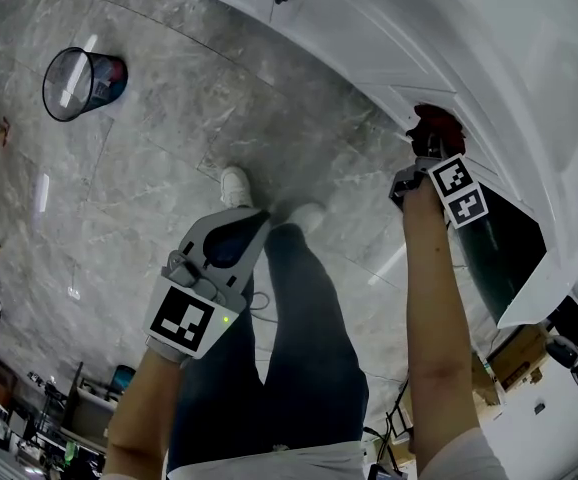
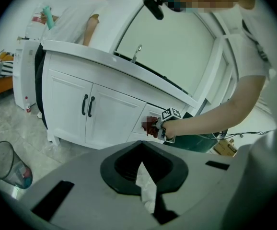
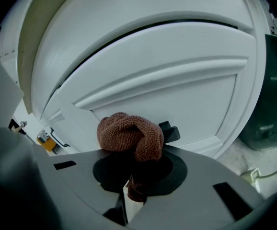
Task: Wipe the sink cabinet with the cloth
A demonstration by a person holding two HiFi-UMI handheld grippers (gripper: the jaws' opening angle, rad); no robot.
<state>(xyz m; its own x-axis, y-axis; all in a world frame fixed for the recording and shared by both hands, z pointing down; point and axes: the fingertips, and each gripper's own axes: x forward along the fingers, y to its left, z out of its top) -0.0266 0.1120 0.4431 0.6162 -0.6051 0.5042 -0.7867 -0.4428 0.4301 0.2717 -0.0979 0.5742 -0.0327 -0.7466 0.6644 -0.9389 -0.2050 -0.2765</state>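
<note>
The white sink cabinet [image 1: 369,38] fills the top right of the head view. A reddish-brown cloth [image 1: 436,125] is bunched against one of its small drawer fronts, with my right gripper [image 1: 431,140] shut on it. In the right gripper view the cloth [image 3: 131,135] bulges out of the jaws of the right gripper [image 3: 133,176] and touches the white panel [image 3: 177,95]. My left gripper [image 1: 231,236] hangs low over the person's legs, away from the cabinet, shut with nothing in it. From the left gripper view, the cabinet [image 2: 105,114], cloth [image 2: 150,126] and right gripper [image 2: 166,123] show ahead.
A mesh waste bin [image 1: 81,82] stands on the grey marble floor, left of the cabinet. A dark green object [image 1: 504,248] sits right of the drawer. Black door handles [image 2: 87,105] and a faucet [image 2: 136,51] show. Another person [image 2: 81,18] stands behind the cabinet's far end.
</note>
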